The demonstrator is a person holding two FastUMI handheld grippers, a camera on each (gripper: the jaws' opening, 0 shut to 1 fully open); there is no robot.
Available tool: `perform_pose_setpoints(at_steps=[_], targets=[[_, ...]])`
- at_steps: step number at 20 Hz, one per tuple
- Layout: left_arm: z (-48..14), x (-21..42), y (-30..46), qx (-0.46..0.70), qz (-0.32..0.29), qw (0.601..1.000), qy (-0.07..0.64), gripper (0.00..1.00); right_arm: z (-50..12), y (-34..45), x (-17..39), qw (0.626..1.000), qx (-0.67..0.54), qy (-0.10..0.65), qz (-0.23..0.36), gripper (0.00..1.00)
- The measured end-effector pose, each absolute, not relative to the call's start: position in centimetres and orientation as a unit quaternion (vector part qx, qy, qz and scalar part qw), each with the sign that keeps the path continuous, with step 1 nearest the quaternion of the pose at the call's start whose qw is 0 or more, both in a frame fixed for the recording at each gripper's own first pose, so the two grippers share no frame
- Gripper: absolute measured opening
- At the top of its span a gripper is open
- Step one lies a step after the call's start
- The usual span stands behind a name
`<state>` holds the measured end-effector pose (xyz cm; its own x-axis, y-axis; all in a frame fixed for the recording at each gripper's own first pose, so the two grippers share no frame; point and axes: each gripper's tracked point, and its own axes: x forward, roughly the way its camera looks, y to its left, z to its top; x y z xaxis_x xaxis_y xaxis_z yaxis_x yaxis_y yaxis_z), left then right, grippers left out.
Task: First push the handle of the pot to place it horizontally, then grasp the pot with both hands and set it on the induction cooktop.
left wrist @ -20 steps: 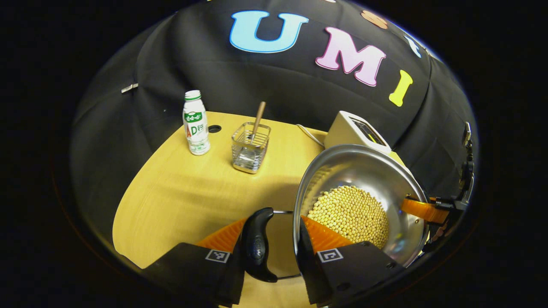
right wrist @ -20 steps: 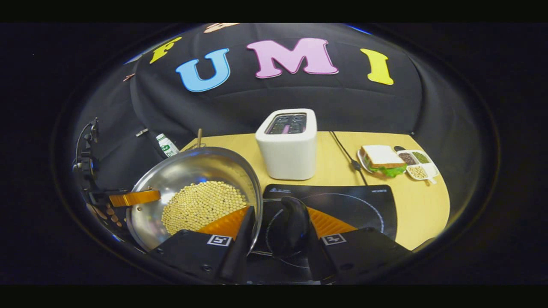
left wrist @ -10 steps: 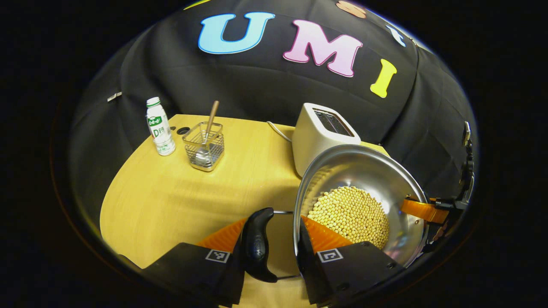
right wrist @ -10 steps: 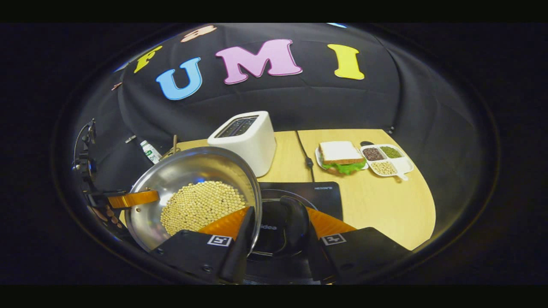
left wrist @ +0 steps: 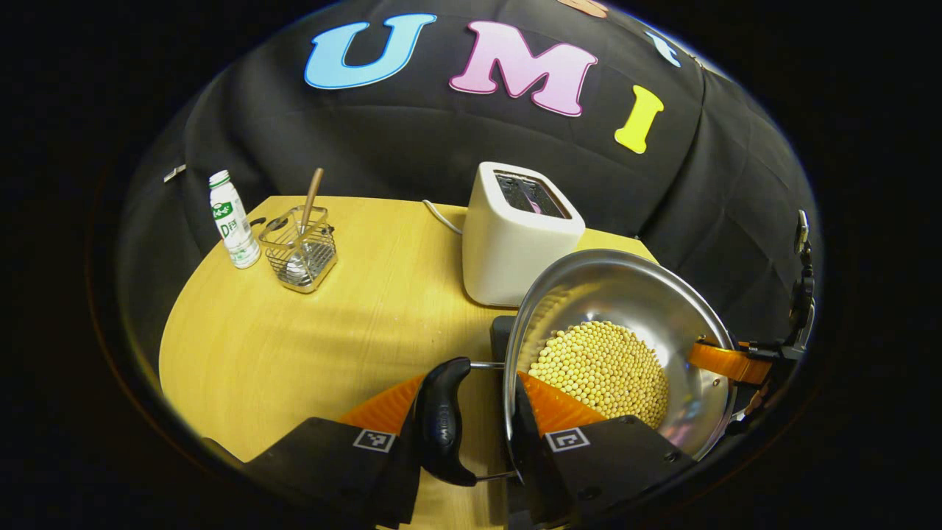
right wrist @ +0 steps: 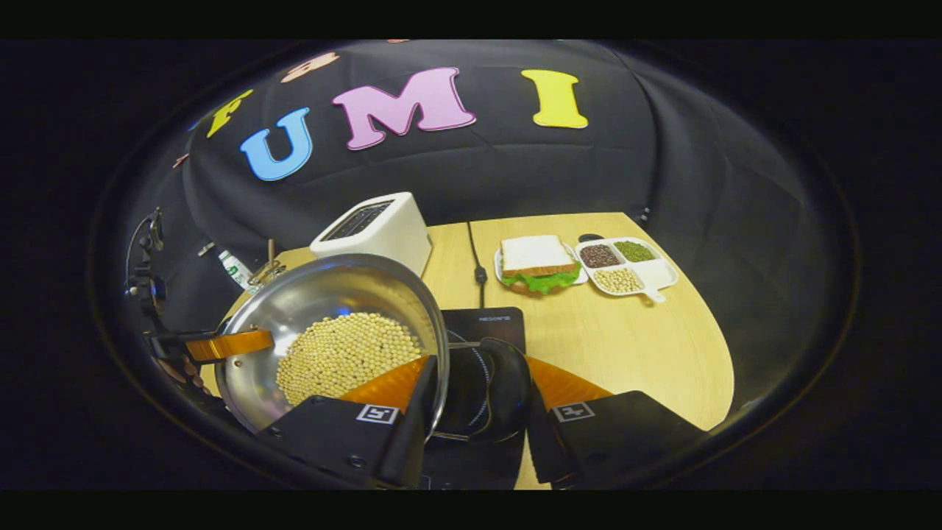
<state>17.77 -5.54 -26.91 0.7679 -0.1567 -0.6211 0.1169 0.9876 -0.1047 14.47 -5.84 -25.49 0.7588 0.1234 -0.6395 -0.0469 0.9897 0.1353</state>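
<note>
— Where's the pot [left wrist: 625, 331] now?

— Lower right of the left gripper view, lower left of the right gripper view [right wrist: 331, 324], full of yellow beans [left wrist: 600, 372]. The induction cooktop [right wrist: 482, 331] lies beside and beneath it, bottom centre.

— And the grippers?

— The left gripper [left wrist: 471, 412] is clamped on the pot's black handle [left wrist: 441, 419] and rim; the right gripper [right wrist: 478, 386] grips the opposite handle [right wrist: 504, 386] likewise.

— Anything else?

— A toaster [left wrist: 515, 232] mid-frame, a bottle [left wrist: 232, 221] upper left on the table [left wrist: 294, 346].
</note>
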Motion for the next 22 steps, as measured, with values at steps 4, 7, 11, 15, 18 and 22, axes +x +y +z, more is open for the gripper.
perform_pose_setpoints(at_steps=[4, 7, 11, 15, 18, 22], targets=[[-27.9, 18.1, -6.9, -0.036, -0.073, 0.939, 0.334, 0.59, -26.2, -7.3, 14.9, 0.936, 0.058, 0.345, 0.039, 0.6], [-28.7, 18.5, -7.5, -0.036, -0.073, 0.938, 0.337, 0.6, -27.0, -7.9, 15.2, 0.934, 0.063, 0.349, 0.036, 0.56], [-29.6, 19.1, -7.9, -0.039, -0.076, 0.936, 0.341, 0.59, -27.7, -8.4, 15.6, 0.934, 0.06, 0.352, 0.029, 0.6], [-30.5, 19.3, -7.7, -0.037, -0.077, 0.934, 0.348, 0.6, -29.0, -8.4, 15.5, 0.929, 0.062, 0.364, 0.027, 0.61], [-30.2, 19.4, -7.8, -0.032, -0.076, 0.937, 0.339, 0.6, -29.1, -8.3, 15.9, 0.931, 0.074, 0.357, 0.028, 0.6], [-30.5, 19.0, -7.7, -0.032, -0.074, 0.935, 0.346, 0.62, -29.2, -8.4, 15.9, 0.931, 0.077, 0.356, 0.03, 0.61]])
